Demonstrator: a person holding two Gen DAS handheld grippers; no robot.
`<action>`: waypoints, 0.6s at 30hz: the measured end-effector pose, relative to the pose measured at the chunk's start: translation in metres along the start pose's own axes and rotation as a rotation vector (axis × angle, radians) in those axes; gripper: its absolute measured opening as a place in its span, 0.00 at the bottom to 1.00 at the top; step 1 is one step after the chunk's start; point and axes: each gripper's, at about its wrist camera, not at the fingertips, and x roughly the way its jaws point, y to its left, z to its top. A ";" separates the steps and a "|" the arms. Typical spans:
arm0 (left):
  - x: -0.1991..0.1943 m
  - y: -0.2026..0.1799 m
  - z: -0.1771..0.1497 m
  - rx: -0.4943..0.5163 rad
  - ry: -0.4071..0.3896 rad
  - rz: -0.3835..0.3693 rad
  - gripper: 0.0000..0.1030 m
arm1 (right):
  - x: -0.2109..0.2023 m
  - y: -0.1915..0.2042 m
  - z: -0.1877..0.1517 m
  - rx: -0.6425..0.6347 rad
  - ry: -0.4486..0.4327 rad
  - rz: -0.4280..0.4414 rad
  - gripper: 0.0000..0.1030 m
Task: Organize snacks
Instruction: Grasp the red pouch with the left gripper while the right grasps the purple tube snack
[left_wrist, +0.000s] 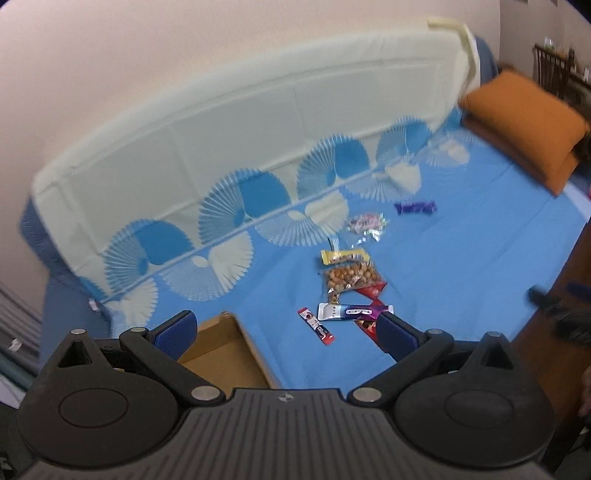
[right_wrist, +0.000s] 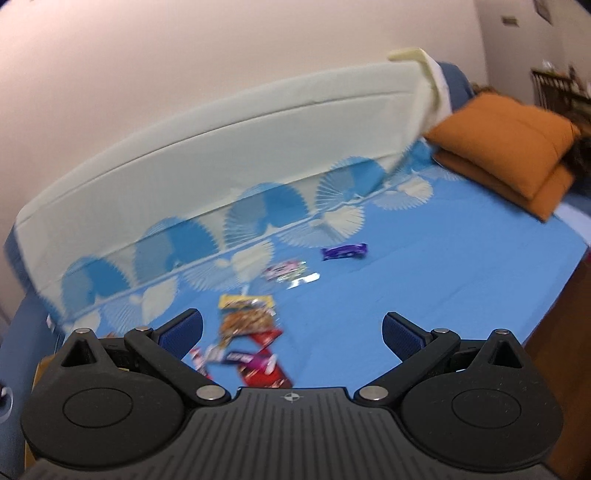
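Both tongs spread wide and empty: left gripper (left_wrist: 286, 326) and right gripper (right_wrist: 291, 332), each carried above the blue bedsheet (left_wrist: 461, 266), neither touching a snack.

Stock, as I count it in the left view:
- cardboard box (left_wrist: 225, 350), open, lower centre of the frame, partly behind my left gripper's fingers; what I can see of its inside looks bare.
- white-and-purple bar (left_wrist: 351, 312), just right of centre, lying over the red packet (left_wrist: 371, 291).
- slim red stick sachet (left_wrist: 317, 326), just left of that bar and nearest the box.
- clear bag of nuts (left_wrist: 351, 278), centre, touching the yellow bar (left_wrist: 343, 256) above it.
- pink-and-silver candy wrapper (left_wrist: 365, 225), a little higher.
- purple bar (left_wrist: 415, 208), upper right of centre, well apart from the rest.
- orange cushion (left_wrist: 524, 122), far right top. Not stock.

The right view is blurred; I make out the same heap at lower left centre and the purple bar alone higher up.

Step in hand, by my judgement: the approach, with nothing yet collected and every snack loose on the sheet. The next move calls for lowering one gripper onto a single flat packet, the stick sachet or the top bar being the closest, closing on its edge, then carrying it to the box. Thin wrappers lying flat on soft cloth may be hard to pinch cleanly.
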 end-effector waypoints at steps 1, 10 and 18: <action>0.021 0.000 0.003 -0.011 0.020 -0.004 1.00 | 0.012 -0.011 0.002 0.018 0.007 0.001 1.00; 0.199 0.013 0.004 -0.217 0.192 -0.055 1.00 | 0.175 -0.019 -0.053 -0.068 0.244 0.124 1.00; 0.250 0.047 -0.002 -0.264 0.285 0.035 1.00 | 0.325 0.060 -0.095 -0.321 0.398 0.238 1.00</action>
